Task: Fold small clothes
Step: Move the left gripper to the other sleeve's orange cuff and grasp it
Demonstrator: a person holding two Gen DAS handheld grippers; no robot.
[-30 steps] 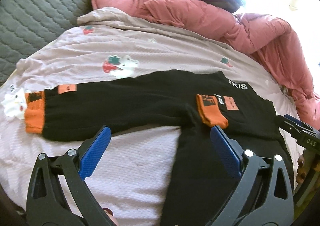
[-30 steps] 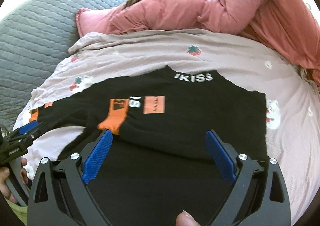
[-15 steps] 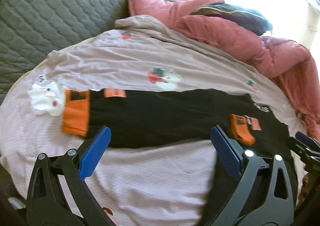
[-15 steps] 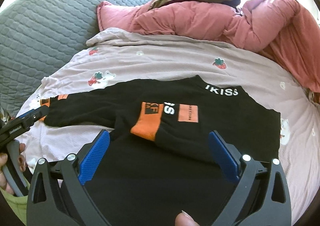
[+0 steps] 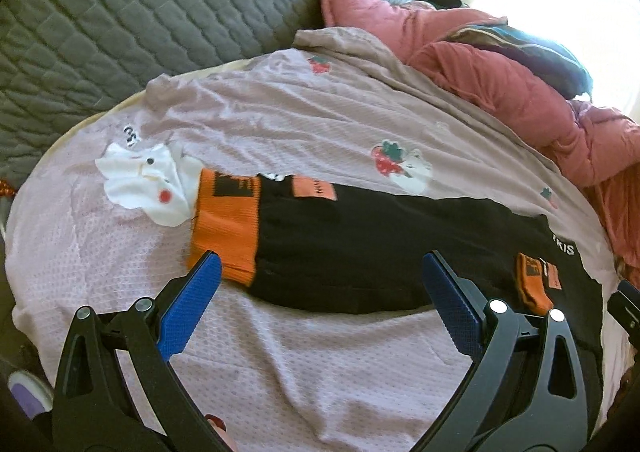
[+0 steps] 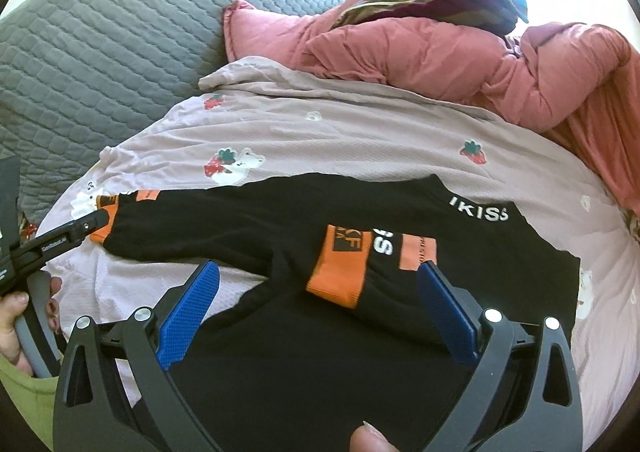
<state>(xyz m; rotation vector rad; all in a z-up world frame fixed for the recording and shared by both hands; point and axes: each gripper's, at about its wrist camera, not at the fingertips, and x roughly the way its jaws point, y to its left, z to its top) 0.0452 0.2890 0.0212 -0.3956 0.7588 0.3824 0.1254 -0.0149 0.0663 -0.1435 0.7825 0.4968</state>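
The black top (image 6: 360, 352) lies flat on the pale strawberry-print sheet (image 5: 280, 372), one sleeve already folded across the chest with its orange cuff (image 6: 340, 268) near the middle. The other sleeve (image 5: 360, 252) runs straight out toward nine o'clock, its long axis crosswise to both cameras, ending in an orange cuff (image 5: 226, 228). The left gripper (image 5: 320, 292), jaws spread wide and holding nothing, sits just short of that cuff, which lies at eleven o'clock from it. The right gripper (image 6: 320, 300), equally spread and empty, hovers over the body, so the left is likely better placed for the sleeve.
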